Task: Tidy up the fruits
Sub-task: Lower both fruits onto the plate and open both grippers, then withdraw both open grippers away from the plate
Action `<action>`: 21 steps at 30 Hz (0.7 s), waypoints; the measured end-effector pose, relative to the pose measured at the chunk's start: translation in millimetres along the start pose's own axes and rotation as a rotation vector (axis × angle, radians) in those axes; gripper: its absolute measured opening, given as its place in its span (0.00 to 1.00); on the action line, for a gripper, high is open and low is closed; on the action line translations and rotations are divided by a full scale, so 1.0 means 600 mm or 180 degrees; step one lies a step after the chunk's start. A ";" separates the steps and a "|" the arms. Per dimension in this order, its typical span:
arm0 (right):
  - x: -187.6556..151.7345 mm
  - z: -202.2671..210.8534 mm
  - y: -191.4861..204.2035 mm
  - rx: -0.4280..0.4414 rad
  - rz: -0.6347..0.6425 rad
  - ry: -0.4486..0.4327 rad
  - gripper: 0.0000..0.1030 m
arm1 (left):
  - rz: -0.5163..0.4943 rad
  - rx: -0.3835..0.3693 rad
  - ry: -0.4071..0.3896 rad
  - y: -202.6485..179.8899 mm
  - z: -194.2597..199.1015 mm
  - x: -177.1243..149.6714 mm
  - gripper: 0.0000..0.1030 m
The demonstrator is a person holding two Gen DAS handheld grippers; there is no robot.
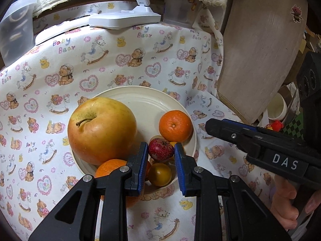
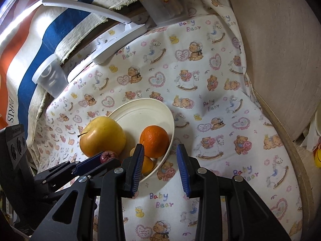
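Note:
A cream plate [image 1: 144, 104] on the bear-print cloth holds a large yellow-red apple [image 1: 101, 129], an orange [image 1: 175, 125], a second orange [image 1: 112, 167] at the near rim and a small yellow-brown fruit [image 1: 159, 174]. My left gripper [image 1: 161, 150] has a small dark red fruit [image 1: 160, 148] between its blue pads, just above the plate; the pads sit against its sides. My right gripper [image 2: 160, 160] is open and empty, just right of the plate [image 2: 140, 110]. The apple [image 2: 102, 135], the orange [image 2: 154, 141] and the red fruit [image 2: 108, 155] also show in the right wrist view.
A white folding lamp [image 1: 124, 19] and a clear plastic tub [image 1: 16, 28] stand at the back of the table. A wooden chair back [image 1: 260, 50] rises on the right. The right gripper's body [image 1: 260, 142] reaches in beside the plate.

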State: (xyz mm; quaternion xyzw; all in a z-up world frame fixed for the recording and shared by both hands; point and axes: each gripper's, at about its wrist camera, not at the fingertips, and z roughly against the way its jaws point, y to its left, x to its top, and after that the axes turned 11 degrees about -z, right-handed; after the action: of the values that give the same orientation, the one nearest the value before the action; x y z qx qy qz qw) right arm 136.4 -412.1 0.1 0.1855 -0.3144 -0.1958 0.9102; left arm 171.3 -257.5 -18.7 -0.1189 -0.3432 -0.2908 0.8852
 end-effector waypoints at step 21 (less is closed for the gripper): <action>-0.003 0.019 0.007 0.0067 0.0046 -0.0151 0.34 | -0.0061 0.0291 -0.0372 0.001 0.070 -0.016 0.46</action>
State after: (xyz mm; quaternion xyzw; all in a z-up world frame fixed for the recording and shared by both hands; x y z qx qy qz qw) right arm 129.0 -409.9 9.4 0.1880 -0.3392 -0.1902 0.9019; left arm 143.2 -235.4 5.9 -0.0917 -0.4083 -0.2758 0.8653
